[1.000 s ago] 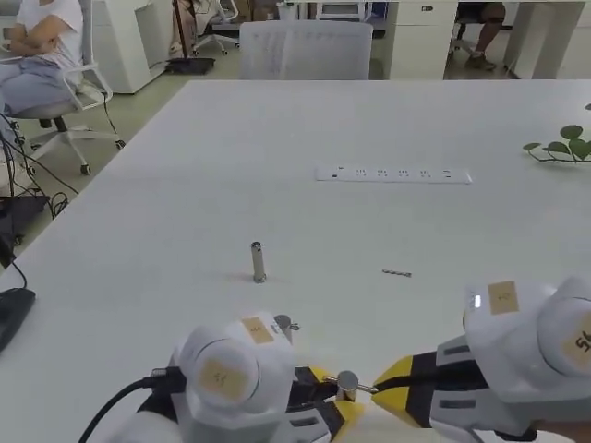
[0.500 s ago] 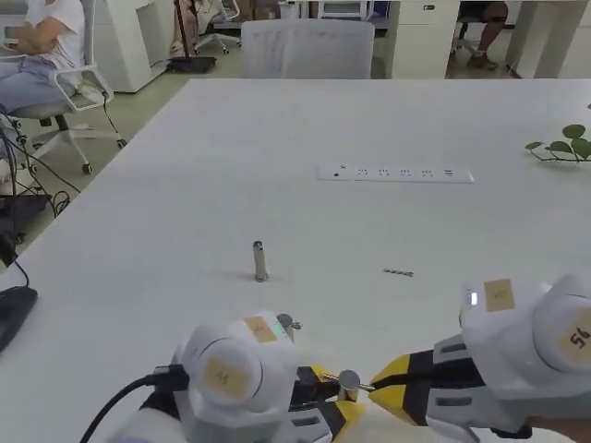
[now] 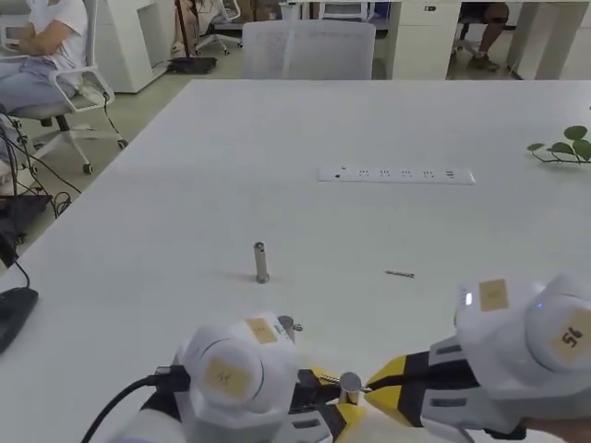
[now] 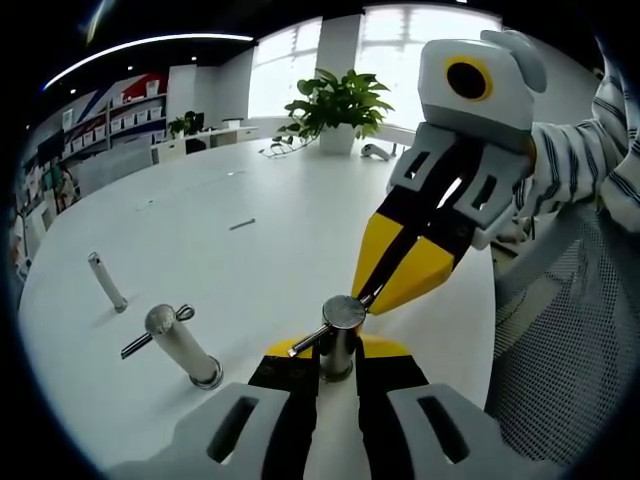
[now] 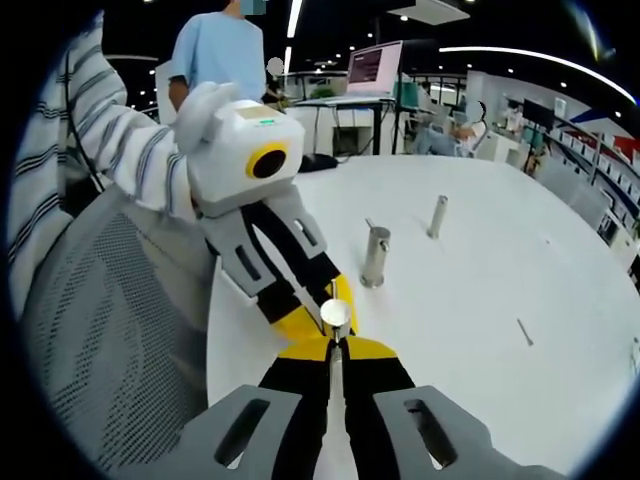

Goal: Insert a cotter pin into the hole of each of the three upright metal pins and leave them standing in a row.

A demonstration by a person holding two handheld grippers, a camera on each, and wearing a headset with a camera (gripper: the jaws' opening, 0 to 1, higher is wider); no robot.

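Observation:
My left gripper point(image 4: 338, 362) is shut on the base of an upright metal pin point(image 4: 341, 326), low in the head view point(image 3: 349, 382). My right gripper point(image 5: 337, 350) is shut on a cotter pin point(image 4: 306, 340) that runs through the hole under the pin's head, its end sticking out the far side. In the left gripper view the right gripper's yellow fingertips point(image 4: 398, 277) meet the pin's head. A second pin point(image 4: 181, 346) stands nearby with a cotter pin through it. Farther off stands a third pin point(image 3: 261, 262), bare. A loose cotter pin point(image 3: 399, 273) lies on the table.
A white power strip point(image 3: 397, 174) lies across the far middle of the white table point(image 3: 185, 185). A potted plant point(image 3: 563, 148) sits at the right edge. Office chairs and a seated person point(image 3: 46, 46) are beyond the left side.
The right gripper has edged slightly toward the held pin. The head camera has shifted a little. The pins on the table stand where they were.

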